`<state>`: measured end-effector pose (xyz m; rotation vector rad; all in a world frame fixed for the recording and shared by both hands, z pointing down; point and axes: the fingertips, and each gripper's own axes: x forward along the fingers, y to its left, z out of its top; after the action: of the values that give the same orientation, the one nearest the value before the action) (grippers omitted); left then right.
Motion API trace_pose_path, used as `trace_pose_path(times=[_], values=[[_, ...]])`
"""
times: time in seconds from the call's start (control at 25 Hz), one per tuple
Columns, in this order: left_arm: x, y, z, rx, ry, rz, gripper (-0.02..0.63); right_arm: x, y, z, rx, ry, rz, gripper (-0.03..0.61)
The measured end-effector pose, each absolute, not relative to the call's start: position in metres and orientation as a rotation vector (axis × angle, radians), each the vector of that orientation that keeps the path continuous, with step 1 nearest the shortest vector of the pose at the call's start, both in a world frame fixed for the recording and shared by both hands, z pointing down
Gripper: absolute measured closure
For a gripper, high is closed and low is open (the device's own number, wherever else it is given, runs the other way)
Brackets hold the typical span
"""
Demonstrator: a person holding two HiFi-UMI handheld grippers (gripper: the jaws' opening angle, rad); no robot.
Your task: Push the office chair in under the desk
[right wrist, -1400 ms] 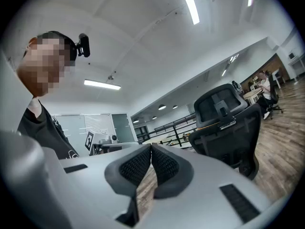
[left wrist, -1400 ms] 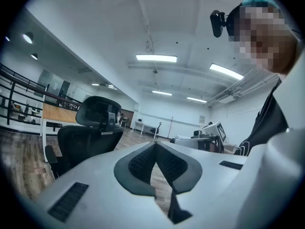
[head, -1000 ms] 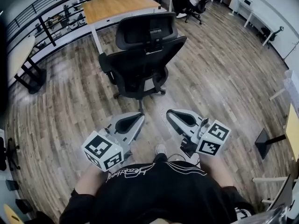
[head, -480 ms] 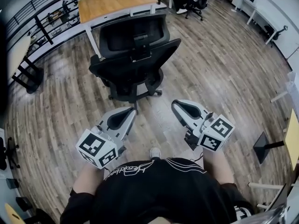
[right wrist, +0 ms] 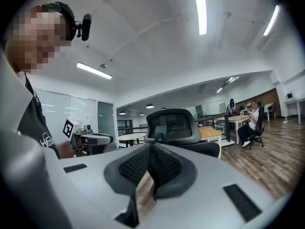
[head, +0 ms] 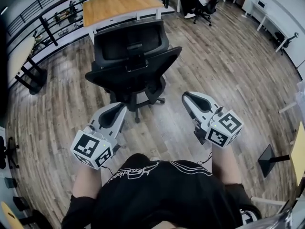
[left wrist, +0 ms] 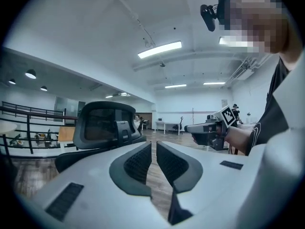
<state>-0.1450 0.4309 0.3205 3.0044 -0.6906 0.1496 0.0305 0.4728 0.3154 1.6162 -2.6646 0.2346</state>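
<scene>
Office chair (head: 131,56): one, black, with a curved mesh headrest on a bracket above a broad backrest. It stands on the floor (head: 224,61) between the person and the tabletop (head: 119,4), back turned to the grippers, short of the tabletop and not under it, clear of both grippers. Only the head view shows its star base on castors (head: 155,98) and the grey-brown wood planks of the floor. Only the gripper views show the white ceiling (left wrist: 95,27) with its strip lights. Tabletop: one beyond the chair, rectangular, pale wood on white legs, with a black metal railing (head: 52,4) along the far side. Seated person (right wrist: 250,123): one, on a second dark chair at a far table, clearest in the right gripper view. Left gripper (head: 121,108): one, smooth grey-white shell, held level and aimed at the chair. Its dark ribbed fingers (left wrist: 138,161) are drawn together with only a thin slit between them and nothing in it. Right gripper (head: 188,97): one, same make, fingers (right wrist: 167,166) pressed together on nothing. Each gripper view shows the other gripper off to the side. Left marker cube (head: 91,149) and right marker cube (head: 225,128): two, white with black square patterns.
</scene>
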Motion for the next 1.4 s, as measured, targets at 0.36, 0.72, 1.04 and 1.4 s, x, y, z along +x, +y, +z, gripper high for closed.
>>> trace_pose_path(times=[0.36, 0.72, 1.04, 1.4], values=[[-0.164, 0.373, 0.335, 2.988, -0.836, 0.25, 0.49, 0.064, 0.423, 0.32, 1.645, -2.495, 0.092, 0.531], [-0.184, 0.282, 0.368, 3.003, -1.087, 0.604, 0.368, 0.081, 0.349, 0.343, 1.566, -2.328, -0.02, 0.371], [-0.208, 0.22, 0.409, 2.979, -1.204, 0.976, 0.347, 0.108, 0.274, 0.377, 1.542, -2.096, -0.115, 0.318], [-0.224, 0.177, 0.444, 2.992, -1.173, 1.338, 0.345, 0.154, 0.218, 0.417, 1.372, -1.8, -0.278, 0.311]])
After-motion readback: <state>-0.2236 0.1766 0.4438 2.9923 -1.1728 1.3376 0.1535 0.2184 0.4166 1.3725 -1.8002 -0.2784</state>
